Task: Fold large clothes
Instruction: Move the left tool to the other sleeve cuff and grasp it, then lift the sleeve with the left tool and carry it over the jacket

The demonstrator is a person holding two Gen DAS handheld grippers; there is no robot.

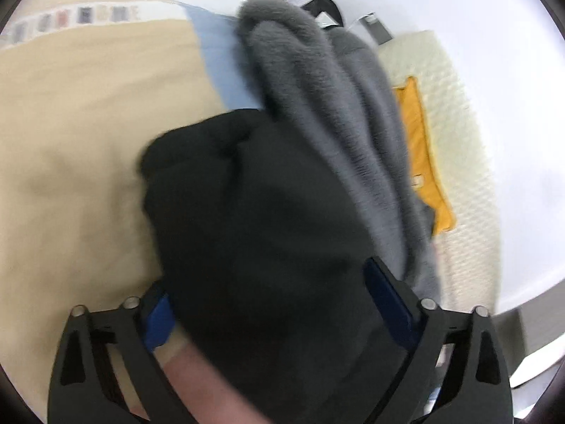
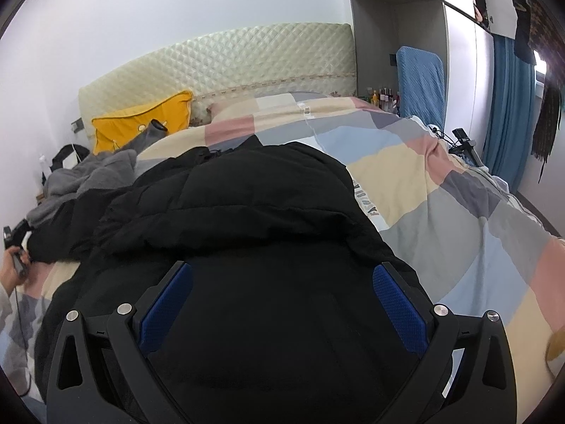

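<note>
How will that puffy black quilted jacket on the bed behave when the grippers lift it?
The puffy black quilted jacket will probably sag and drape, since it already slumps in soft folds over the patchwork duvet. Its padding suggests it is bulky but fairly light. Its smooth shell may slip.

On the patchwork quilt (image 2: 441,212), just right of the black jacket (image 2: 247,212), a short run of dark capital letters stands on a pale patch, partly covered and turned sideways; they cannot be made out. The left wrist view shows a row of printed blocks on the quilt, too blurred to read.
</note>
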